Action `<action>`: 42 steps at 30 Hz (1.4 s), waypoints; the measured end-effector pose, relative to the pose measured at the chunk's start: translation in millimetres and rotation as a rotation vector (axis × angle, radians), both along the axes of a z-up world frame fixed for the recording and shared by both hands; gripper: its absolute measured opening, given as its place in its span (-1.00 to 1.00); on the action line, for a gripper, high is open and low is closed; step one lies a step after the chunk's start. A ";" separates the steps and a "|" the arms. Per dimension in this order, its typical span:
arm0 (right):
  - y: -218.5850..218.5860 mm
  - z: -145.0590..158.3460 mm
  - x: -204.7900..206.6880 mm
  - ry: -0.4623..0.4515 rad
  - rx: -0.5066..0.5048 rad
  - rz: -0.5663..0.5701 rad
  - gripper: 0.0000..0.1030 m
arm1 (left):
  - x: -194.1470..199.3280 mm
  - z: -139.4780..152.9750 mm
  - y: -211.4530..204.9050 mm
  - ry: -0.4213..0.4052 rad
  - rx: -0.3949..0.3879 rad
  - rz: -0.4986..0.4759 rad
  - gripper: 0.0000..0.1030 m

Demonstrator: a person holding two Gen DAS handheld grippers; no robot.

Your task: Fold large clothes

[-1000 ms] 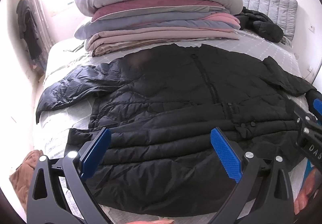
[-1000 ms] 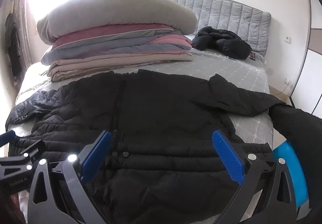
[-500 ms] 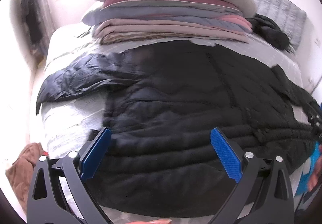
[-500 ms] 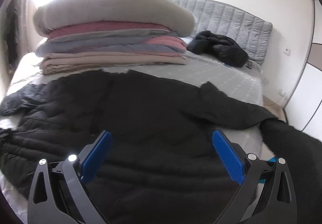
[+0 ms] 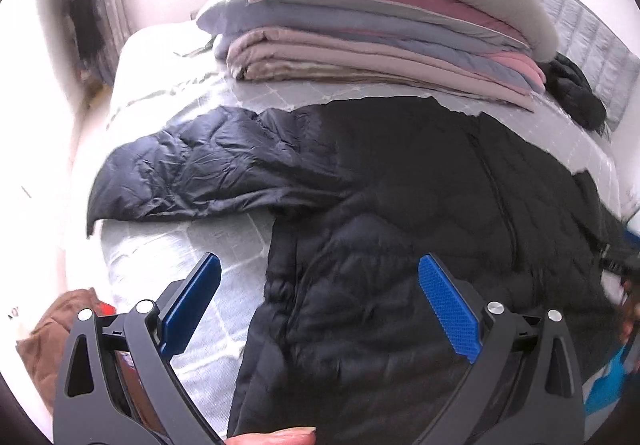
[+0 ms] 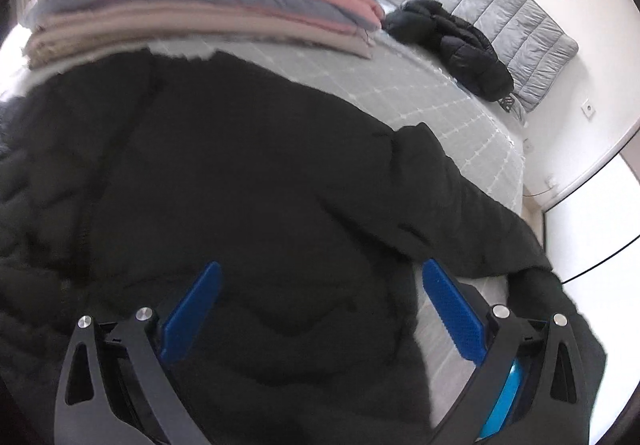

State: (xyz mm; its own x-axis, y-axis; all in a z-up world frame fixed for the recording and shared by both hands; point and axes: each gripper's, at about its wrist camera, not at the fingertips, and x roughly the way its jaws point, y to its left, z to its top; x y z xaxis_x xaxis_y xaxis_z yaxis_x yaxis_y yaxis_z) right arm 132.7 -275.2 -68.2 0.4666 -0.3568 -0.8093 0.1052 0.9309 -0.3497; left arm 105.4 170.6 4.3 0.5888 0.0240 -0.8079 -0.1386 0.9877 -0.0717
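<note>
Hovering released over a black puffer coat (image 5: 400, 205) spread flat across the bed (image 5: 180, 245), the left claw (image 5: 320, 297) and right claw (image 6: 318, 301) appear poised to seize its sleeves for a first fold.

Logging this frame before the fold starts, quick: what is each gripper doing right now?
Left gripper: open, holding nothing, over the black puffer coat side edge.
Right gripper: open, holding nothing, over the coat near its sleeve.

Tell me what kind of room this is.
Most likely a bedroom: a bed with a grey quilted headboard, a stack of folded bedding on it, and a black puffer coat spread flat across the mattress.
</note>
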 end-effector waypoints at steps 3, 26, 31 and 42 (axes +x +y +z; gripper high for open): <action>-4.2 -15.8 18.6 0.078 -0.050 0.000 0.89 | 34.4 -9.4 -6.7 0.056 -0.081 -0.021 0.85; 0.0 -26.7 -119.2 0.291 0.123 0.159 0.89 | -20.1 -81.7 -81.2 0.416 -0.171 -0.352 0.86; -1.5 -33.8 -192.9 0.340 0.145 0.218 0.89 | -94.0 -66.5 -78.8 0.410 -0.176 -0.430 0.85; -49.3 41.1 -225.7 0.107 0.320 0.119 0.89 | -186.8 17.8 -41.4 0.179 -0.143 -0.433 0.85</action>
State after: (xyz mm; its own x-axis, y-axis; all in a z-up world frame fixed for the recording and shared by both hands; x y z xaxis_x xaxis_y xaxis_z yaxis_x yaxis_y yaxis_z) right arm -93.0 -324.5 -27.1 0.3966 -0.0254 -0.9177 -0.0318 0.9986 -0.0414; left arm -81.5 129.2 22.1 0.3716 -0.3106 -0.8749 0.2601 0.9395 -0.2231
